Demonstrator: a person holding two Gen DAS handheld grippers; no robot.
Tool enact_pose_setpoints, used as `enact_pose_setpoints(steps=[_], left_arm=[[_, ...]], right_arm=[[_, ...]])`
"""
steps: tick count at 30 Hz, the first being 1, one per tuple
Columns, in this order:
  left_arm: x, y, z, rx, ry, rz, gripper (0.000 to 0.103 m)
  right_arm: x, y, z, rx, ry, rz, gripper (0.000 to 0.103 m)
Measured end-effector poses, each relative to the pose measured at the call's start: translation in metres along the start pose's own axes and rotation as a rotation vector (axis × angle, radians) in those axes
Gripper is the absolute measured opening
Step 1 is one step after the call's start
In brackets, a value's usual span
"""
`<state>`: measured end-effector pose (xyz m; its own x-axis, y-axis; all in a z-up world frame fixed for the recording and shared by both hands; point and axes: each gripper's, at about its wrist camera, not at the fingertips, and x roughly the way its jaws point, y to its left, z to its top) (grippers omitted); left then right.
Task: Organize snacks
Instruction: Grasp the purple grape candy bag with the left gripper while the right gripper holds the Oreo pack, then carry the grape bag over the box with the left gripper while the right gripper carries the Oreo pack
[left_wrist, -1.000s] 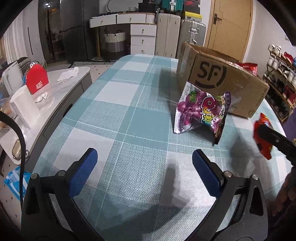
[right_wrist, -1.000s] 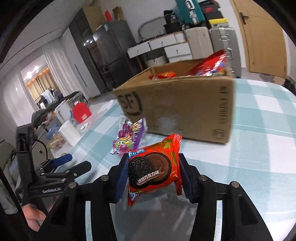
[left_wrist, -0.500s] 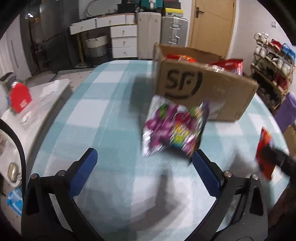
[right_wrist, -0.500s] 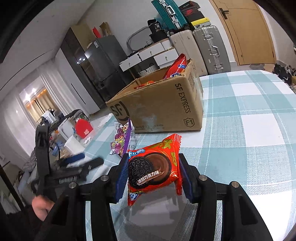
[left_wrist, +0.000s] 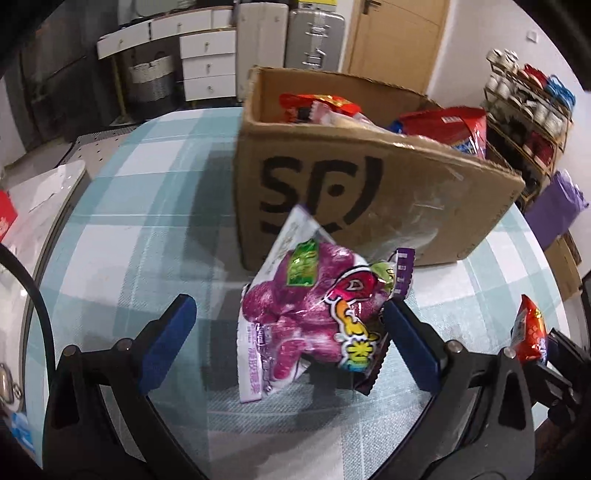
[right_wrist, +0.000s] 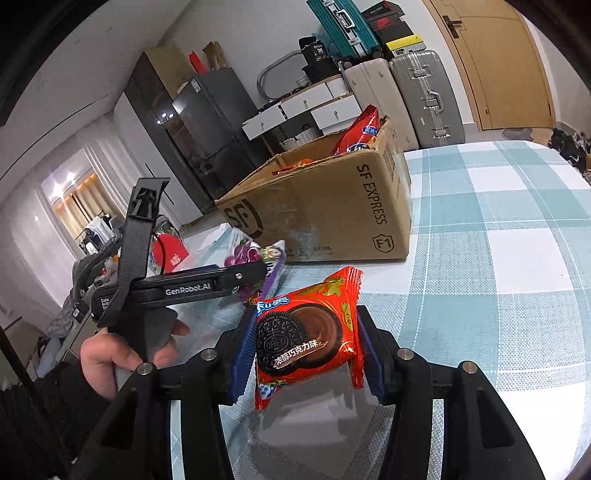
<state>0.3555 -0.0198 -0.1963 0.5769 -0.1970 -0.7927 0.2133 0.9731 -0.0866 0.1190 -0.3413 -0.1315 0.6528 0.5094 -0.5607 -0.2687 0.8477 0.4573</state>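
A purple grape-candy bag (left_wrist: 314, 317) stands crumpled on the checked tablecloth, just in front of the cardboard SF box (left_wrist: 351, 192). My left gripper (left_wrist: 290, 332) is open around it: the bag's right edge is at the right pad (left_wrist: 410, 343), and a gap remains on the left. My right gripper (right_wrist: 306, 350) is shut on a red Oreo pack (right_wrist: 306, 336), held upright above the table. In the right wrist view the left gripper (right_wrist: 258, 271) reaches in from the left to the purple bag (right_wrist: 251, 254) beside the box (right_wrist: 325, 214).
The open box holds several red snack packs (left_wrist: 443, 125). A person's hand (right_wrist: 122, 354) grips the left tool. A white side counter (left_wrist: 33, 206) lies left of the table (right_wrist: 498, 295). Drawers, suitcases and a door stand behind.
The left gripper has moved forward and to the right, so the purple bag now sits between its open fingers. The right gripper swung slightly, then held still with the Oreo pack.
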Motion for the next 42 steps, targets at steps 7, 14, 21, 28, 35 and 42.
enact_pose_setpoints(steps=[7, 14, 21, 28, 35, 42], left_arm=[[0.000, -0.009, 0.000, 0.040, -0.008, -0.067, 0.068], [-0.012, -0.017, -0.004, 0.052, -0.008, -0.076, 0.025], [-0.032, -0.014, -0.014, 0.058, -0.021, -0.028, 0.025], [-0.068, -0.015, -0.035, 0.096, -0.057, 0.046, 0.025], [-0.104, -0.013, -0.059, 0.071, -0.087, 0.070, 0.025], [-0.137, -0.001, -0.083, 0.023, -0.124, 0.056, 0.025]], right_arm=[[-0.001, 0.001, 0.000, 0.006, 0.001, 0.000, 0.051], [0.000, -0.002, 0.001, 0.017, 0.004, 0.003, 0.051], [0.002, -0.006, 0.002, 0.027, 0.005, 0.008, 0.051], [0.002, -0.009, 0.001, 0.034, -0.002, 0.015, 0.051], [0.001, -0.014, 0.001, 0.064, -0.013, 0.028, 0.051], [-0.004, -0.010, 0.000, 0.050, -0.032, -0.003, 0.051]])
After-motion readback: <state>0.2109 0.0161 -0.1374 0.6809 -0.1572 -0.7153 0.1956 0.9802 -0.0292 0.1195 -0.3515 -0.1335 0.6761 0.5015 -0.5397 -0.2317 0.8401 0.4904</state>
